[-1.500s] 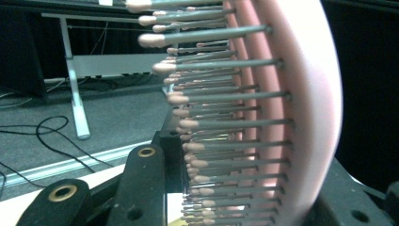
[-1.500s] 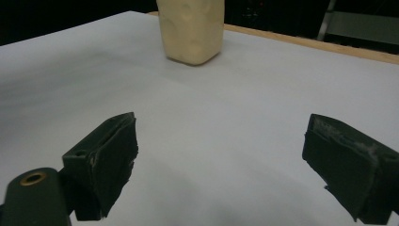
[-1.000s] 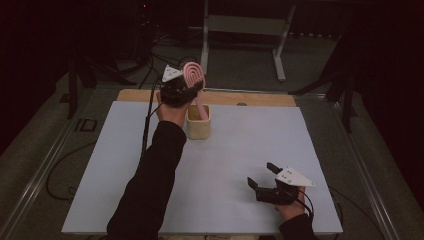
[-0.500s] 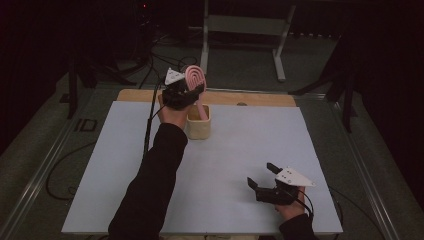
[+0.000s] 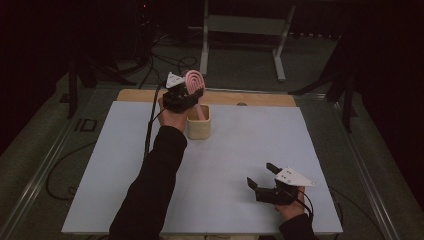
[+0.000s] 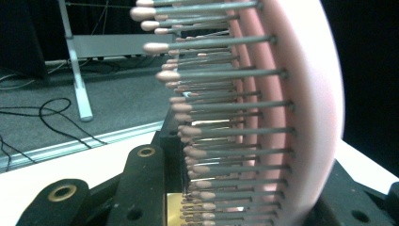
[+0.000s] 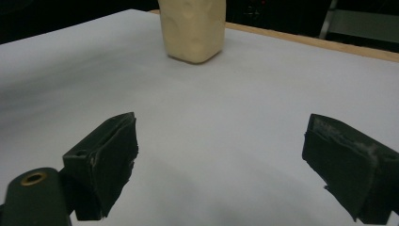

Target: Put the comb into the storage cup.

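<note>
**Hairbrush poised over cup, drop not yet made**

Hairbrush (image 5: 195, 81) in my left claw (image 5: 184, 95), held by the handle end with the pink head up and its bristles close before that claw's camera, hangs just above the cream cup (image 5: 199, 122) at the far side of the bench (image 5: 250, 145). Pick-up looks done; lowering the brush into the cup and letting go remain, by my reading. My right claw (image 5: 264, 176) rests near the bench's near edge, jaws wide, holding nothing.
</note>
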The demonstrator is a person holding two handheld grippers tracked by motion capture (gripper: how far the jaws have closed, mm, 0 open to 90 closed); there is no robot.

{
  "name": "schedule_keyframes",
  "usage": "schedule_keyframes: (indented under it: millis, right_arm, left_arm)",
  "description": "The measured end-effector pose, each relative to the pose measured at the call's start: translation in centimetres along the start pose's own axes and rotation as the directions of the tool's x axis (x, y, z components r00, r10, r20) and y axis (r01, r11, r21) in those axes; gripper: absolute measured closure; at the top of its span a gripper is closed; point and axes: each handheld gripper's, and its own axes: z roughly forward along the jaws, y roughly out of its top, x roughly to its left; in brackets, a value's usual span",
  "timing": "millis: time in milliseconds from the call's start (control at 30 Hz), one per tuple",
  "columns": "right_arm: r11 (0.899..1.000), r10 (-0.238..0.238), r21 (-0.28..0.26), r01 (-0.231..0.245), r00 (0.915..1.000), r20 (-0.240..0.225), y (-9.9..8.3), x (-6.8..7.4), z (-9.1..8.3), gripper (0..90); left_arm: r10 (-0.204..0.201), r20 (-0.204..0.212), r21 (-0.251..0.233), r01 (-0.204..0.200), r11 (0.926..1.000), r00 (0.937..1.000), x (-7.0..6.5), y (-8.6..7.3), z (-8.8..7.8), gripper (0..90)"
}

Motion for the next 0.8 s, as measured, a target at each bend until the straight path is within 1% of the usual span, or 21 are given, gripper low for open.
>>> schedule_keyframes:
  millis: [367,400,467,800]
  right_arm:
    - [1.0,0.004,0.003,-0.004,1.0,-0.005,0.0,0.1,0.0,10.6]
    - [1.0,0.003,0.004,-0.003,1.0,-0.004,0.0,0.0,0.0,10.6]
    - [1.0,0.001,0.003,-0.001,1.0,-0.004,0.0,0.0,0.1,10.6]
    - [1.0,0.001,0.008,-0.001,1.0,-0.006,0.0,0.0,0.1,10.6]
  left_arm:
    - [0.006,0.004,0.019,-0.006,0.9998,1.0,-0.3,-0.8,0.6,62.2]
    - [0.015,0.004,0.026,-0.015,0.9996,0.9999,-0.5,-0.9,0.8,62.2]
    - [0.018,0.004,0.029,-0.018,0.9994,0.9998,-0.6,-1.0,0.9,62.2]
    - [0.018,0.002,0.043,-0.018,0.9989,0.9998,-0.7,-1.6,1.4,62.1]
